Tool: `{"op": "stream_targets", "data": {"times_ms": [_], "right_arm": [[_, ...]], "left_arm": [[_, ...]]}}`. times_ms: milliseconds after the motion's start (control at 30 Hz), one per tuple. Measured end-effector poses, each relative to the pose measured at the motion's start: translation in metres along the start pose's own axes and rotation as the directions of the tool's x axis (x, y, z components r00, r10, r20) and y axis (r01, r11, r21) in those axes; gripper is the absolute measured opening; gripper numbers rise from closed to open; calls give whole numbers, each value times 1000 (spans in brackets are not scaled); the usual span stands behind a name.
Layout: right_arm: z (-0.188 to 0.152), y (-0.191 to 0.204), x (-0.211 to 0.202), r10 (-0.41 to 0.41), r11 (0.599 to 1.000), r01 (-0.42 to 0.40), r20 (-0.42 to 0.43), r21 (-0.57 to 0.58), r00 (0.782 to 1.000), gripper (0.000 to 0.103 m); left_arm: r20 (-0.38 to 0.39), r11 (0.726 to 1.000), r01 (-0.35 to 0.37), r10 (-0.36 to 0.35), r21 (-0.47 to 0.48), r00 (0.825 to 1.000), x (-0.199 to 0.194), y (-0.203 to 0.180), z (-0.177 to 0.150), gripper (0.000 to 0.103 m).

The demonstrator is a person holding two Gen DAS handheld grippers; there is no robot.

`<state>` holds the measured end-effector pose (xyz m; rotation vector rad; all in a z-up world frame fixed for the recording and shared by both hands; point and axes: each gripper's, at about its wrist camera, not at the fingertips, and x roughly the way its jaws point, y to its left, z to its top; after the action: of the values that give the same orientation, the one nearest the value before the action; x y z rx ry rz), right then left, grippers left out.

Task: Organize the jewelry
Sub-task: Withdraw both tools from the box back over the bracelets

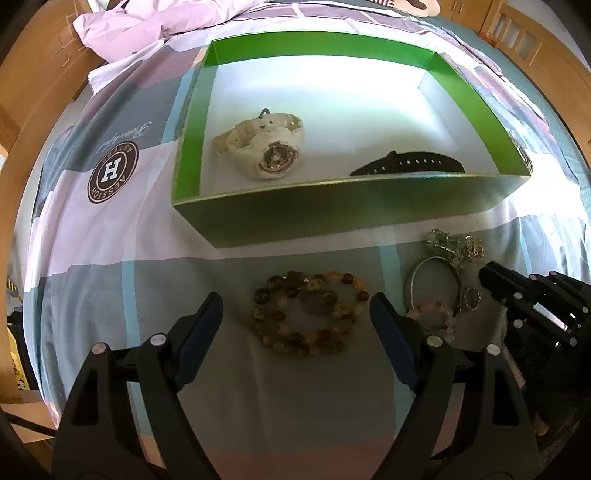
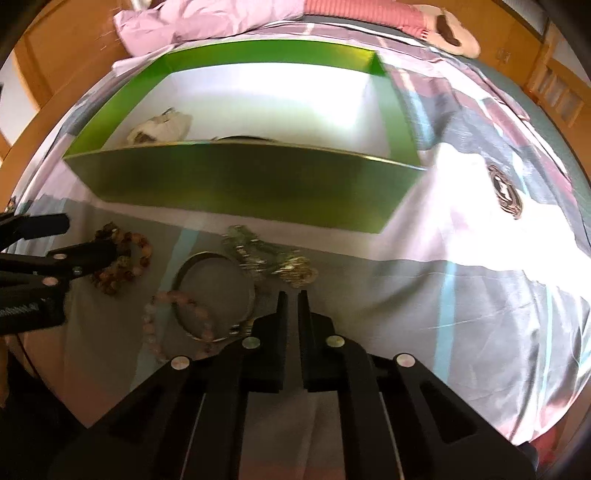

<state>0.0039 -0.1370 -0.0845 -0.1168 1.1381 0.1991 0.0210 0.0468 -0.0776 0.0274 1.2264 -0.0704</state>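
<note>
A green box (image 1: 332,218) stands on the bed; inside lie a white watch (image 1: 264,147) and a black watch strap (image 1: 406,164). In front of it lie an amber bead bracelet (image 1: 310,314), a silver bangle (image 1: 434,288), a pink bead bracelet (image 1: 437,317) and small sparkly pieces (image 1: 456,245). My left gripper (image 1: 295,317) is open, its jaws on either side of the amber bracelet. My right gripper (image 2: 292,295) is shut and empty, just right of the bangle (image 2: 216,295) and below the sparkly pieces (image 2: 269,258). The box (image 2: 240,184) shows beyond.
The patchwork bedsheet (image 1: 92,240) covers the bed. A pink crumpled duvet (image 1: 155,26) lies behind the box. Wooden furniture (image 1: 33,85) surrounds the bed.
</note>
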Motion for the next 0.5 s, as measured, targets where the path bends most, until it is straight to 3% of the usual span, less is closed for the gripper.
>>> {"op": "stream_targets", "data": {"times_ms": [167,333,500], "right_arm": [[0,-14,-5,1,999,-1,0,49,1000,8],[-3,-12,-7,10,999,-11,12,49,1000,30],[-3,4,-5,42,999,-43,17,13,999,31]], "left_arm": [[22,996,27,-25,-88,999,-8,25,4,81],[22,983,57,-54,-173,998,-10,45,4,82],[3,981,50,-51,-185,999,-6,45,2,83]]}}
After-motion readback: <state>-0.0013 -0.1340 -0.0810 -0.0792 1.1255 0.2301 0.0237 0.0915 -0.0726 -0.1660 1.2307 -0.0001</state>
